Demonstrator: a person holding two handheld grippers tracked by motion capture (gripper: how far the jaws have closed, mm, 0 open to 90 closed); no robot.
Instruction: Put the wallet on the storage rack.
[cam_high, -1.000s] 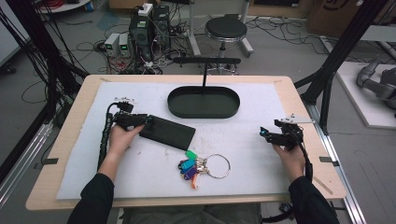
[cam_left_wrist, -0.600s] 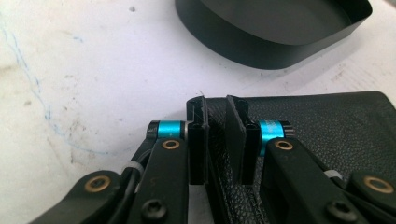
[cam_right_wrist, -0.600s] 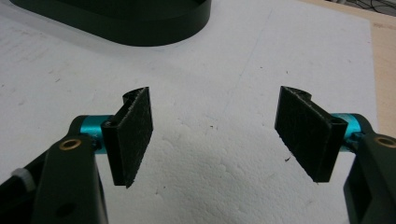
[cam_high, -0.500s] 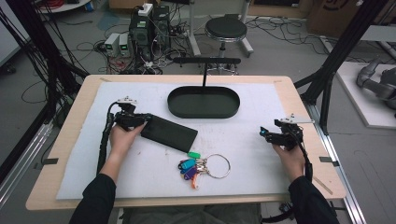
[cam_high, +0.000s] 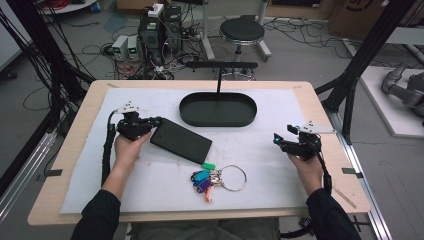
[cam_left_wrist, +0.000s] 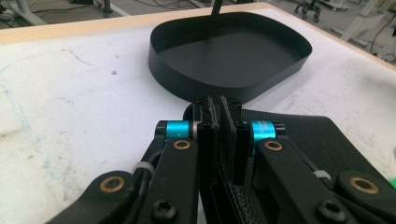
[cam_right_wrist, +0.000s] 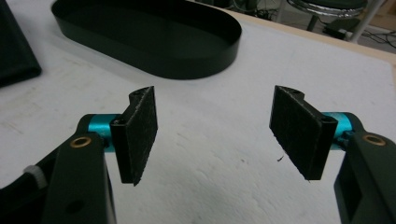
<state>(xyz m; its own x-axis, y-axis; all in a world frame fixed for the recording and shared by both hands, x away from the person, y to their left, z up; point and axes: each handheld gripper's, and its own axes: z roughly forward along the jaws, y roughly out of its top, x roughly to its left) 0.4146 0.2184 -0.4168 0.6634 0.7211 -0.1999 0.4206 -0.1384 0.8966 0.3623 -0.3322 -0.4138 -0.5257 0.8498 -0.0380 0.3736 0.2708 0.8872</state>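
A black textured wallet lies slantwise on the white mat, left of centre. My left gripper is at its far-left end, and its jaws have just been closing on that end. In the left gripper view the pads are pinched on the wallet's thin edge. A bunch of keys with coloured caps and a big ring rests in front of the wallet. My right gripper hovers at the mat's right side. Its jaws stand wide and have just been closing slightly, with nothing between them.
A black oval tray with a low wall sits at the back centre, with an upright post behind it. It lies just beyond the left jaws and to the far left of the right jaws. Bare white mat separates keys and right gripper.
The left jaws have closed onto the wallet's end, and that hand has shifted slightly toward the back. The right hand has stayed in place.
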